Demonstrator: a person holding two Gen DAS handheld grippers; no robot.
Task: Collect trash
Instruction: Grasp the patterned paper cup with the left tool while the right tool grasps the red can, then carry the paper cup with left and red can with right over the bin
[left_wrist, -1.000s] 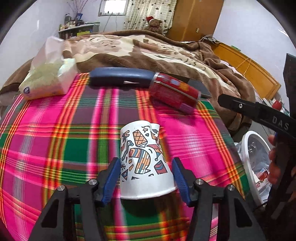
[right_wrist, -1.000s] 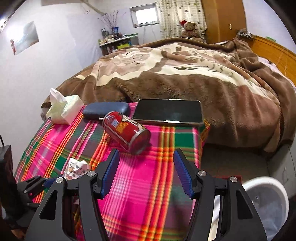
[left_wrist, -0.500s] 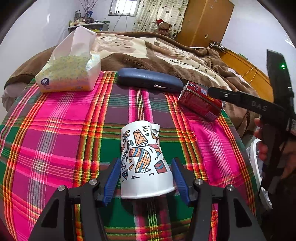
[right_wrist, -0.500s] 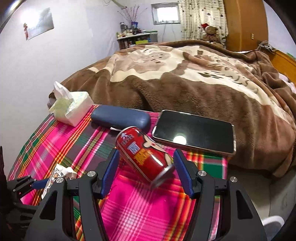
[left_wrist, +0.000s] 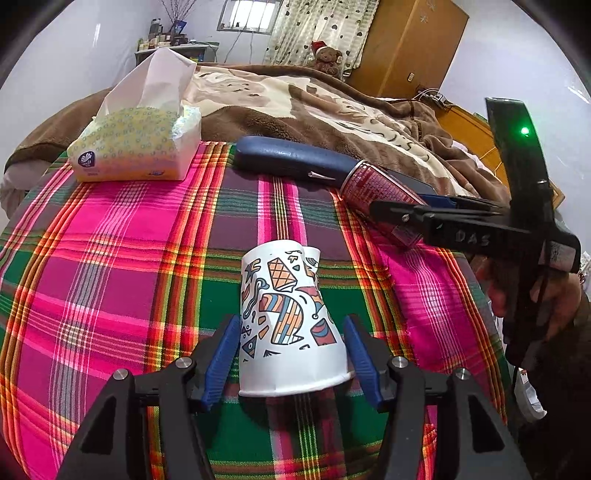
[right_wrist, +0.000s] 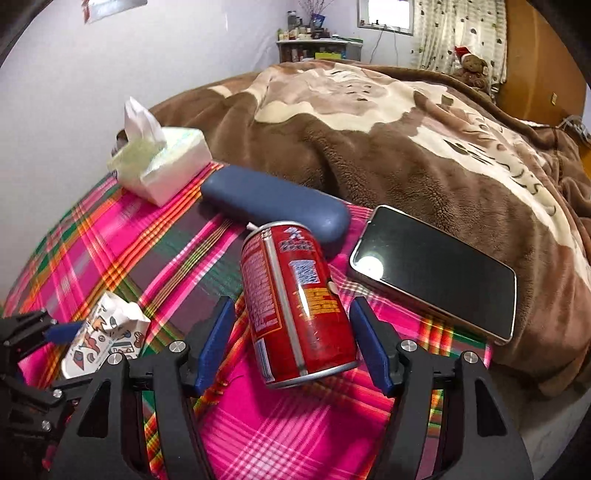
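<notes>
Lying on its side on the plaid cloth (left_wrist: 110, 258), the crushed paper cup (left_wrist: 290, 325) sits between the blue pads of the left gripper (left_wrist: 290, 360), its rim nearest the camera and its dented base pointing away; the pads flank the cup with a thin gap on each side, so the jaws stand open around it without pressing, and they are opening slightly. Ahead and to the left of this gripper rests a soft tissue pack (left_wrist: 136, 147) with a sheet poking up. Straight ahead, beyond the cup, lies a dark blue glasses case (left_wrist: 291, 162), and just right of that the red soda can (left_wrist: 380, 199), partly crossed by the black arm of the other tool, which a hand (left_wrist: 546, 299) holds at the right edge. In the right wrist view, the cup (right_wrist: 105, 339) appears low at the far left, inside the other tool's fingers. The right gripper (right_wrist: 293, 343) straddles the can (right_wrist: 295, 302), which lies on its side with one end toward the camera; clear gaps show beside both pads, and the jaws are opening, nothing clamped. Beyond the can, touching its far end, is the glasses case (right_wrist: 273, 203), the tissue pack (right_wrist: 162, 166) further left. Ahead to the right, a dark-screened smartphone (right_wrist: 436, 269) lies where the cloth meets the brown blanket (right_wrist: 406, 129).
</notes>
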